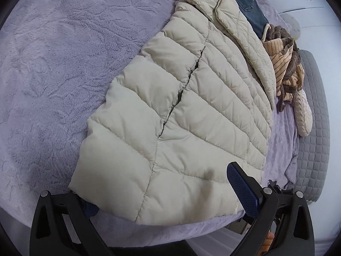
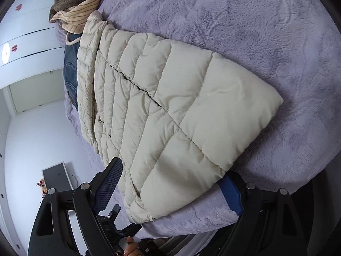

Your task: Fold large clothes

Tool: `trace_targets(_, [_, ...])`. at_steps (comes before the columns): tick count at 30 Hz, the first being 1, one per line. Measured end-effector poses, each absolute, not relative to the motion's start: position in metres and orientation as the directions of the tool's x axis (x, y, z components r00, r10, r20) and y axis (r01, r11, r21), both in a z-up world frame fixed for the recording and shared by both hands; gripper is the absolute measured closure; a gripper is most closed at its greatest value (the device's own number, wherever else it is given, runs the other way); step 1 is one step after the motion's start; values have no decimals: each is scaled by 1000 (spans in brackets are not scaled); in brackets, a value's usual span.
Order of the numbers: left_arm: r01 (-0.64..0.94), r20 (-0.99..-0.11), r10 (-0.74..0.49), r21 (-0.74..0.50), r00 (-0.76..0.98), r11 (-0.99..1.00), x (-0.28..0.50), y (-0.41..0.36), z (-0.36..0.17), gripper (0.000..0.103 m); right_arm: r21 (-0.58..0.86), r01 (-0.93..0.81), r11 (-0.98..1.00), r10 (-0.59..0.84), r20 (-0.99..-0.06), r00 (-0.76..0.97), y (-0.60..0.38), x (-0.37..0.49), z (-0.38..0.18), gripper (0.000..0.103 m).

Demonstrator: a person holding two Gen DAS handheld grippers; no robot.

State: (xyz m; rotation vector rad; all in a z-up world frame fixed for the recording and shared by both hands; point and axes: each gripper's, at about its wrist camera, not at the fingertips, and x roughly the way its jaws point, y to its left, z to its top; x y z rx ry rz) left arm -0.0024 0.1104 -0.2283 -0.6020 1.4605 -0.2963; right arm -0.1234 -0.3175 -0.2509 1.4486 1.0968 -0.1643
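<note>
**Left wrist view: quilted coat spread flat on a plush bed cover**

Left wrist view shows a cream puffer jacket [image 1: 177, 115] lying on a lilac fleece blanket [image 1: 53, 74] whose nap is brushed into swirls. The jacket's shell is smooth and slightly glossy, stitched into slanted padded channels that meet along a dark centre seam. Its hem lies nearest the camera, between the fingers of the left gripper [image 1: 166, 200]. The jaws stand wide apart — one blue, cross-hatched pad [image 1: 243, 189] rests on top of the fabric near the hem's corner, while the other is tucked under the opposite corner; neither visibly pinches the cloth.

In the right wrist view the right gripper [image 2: 172, 183] is likewise spread wide, straddling the same hem, one textured pad lying against the jacket's edge, the other partly hidden beneath the padded corner. Nothing is clamped.

Beyond the jacket's collar end lie folded blue denim jeans [image 1: 249, 4] and a crumpled tan striped garment with brown fuzzy trim [image 1: 285, 64]. A grey quilted mattress edge [image 1: 315, 128] — stitched in squares — shows past the blanket.
</note>
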Motion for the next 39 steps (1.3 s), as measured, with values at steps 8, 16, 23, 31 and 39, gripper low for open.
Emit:
trace_targets(8, [-196,-847,-524,-532,91,824,8,119,-223,89,712,689,133,557,-629,543,-332,-117,-258,71])
trace_targets(16, [-129,-781,-586,-618,216,776,41,113,-153,89,812,557,176,639,-525,562,-348,-74,-219,92])
trace_targets(23, [-88,-742,-567,-632,358,770,95,88,-94,89,868,421,263,682,-476,555,-374,-3,-170,92])
trace_targets(31, [-30,-711,-539,-616,451,787,161,72,-57,89,879,259,400,701,-476,531,-396,85,-123,92])
trace_targets(39, [9,-725,-519,-579,453,815,237,64,-57,89,826,162,540,653,-532,539,-387,171,-93,92])
